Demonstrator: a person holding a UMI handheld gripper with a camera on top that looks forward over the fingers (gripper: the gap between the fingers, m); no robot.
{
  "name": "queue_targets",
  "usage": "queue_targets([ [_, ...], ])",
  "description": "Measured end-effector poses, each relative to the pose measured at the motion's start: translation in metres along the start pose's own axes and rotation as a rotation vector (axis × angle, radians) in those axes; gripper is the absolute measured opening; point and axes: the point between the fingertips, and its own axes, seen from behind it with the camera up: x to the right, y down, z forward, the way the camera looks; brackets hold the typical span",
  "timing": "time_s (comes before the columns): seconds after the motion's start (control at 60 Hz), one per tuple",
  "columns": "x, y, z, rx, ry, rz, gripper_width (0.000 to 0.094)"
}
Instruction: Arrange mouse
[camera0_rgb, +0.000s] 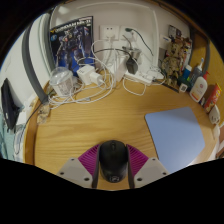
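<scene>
A black computer mouse (113, 160), smooth and rounded with a low domed back, sits between the two fingers of the gripper (112, 170). Its flanks lie against the magenta pads (89, 160) on either side with no gap showing, so the claw appears clamped on the mouse. The lower end of the mouse is cut off from sight, and its dark shell hides any detail of buttons or wheel.

Under it spreads a wooden desk (95, 115), warm tan with a fine straight grain and a matte finish. Just ahead and to the right lies a grey mouse mat (183, 132), flat, thin and rectangular with rounded corners; its far side runs out of view.

Beyond, near the back of the desk, white cables (88, 80) lie in a loose tangle of loops around small white plastic adapters, hard to separate from one another. Behind them stands a printed box (72, 42) bearing a blue and white robot figure, its lettering too small to read. To the right, a row of small bottles (200, 85) is only partly visible.
</scene>
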Motion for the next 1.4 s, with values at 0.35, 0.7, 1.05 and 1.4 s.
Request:
queue_targets([
  [0.35, 0.0, -0.005, -0.006, -0.007, -0.09, -0.119, 0.0276],
  [0.7, 0.079, -0.212, -0.131, 0.364, -0.086, -0.168, 0.028],
  [1.05, 0.224, -0.182, -0.078, 0.28, -0.021, -0.123, 0.0279],
  [1.4, 0.235, -0.069, 0.017, 0.07, -0.077, -0.127, 0.0279],
])
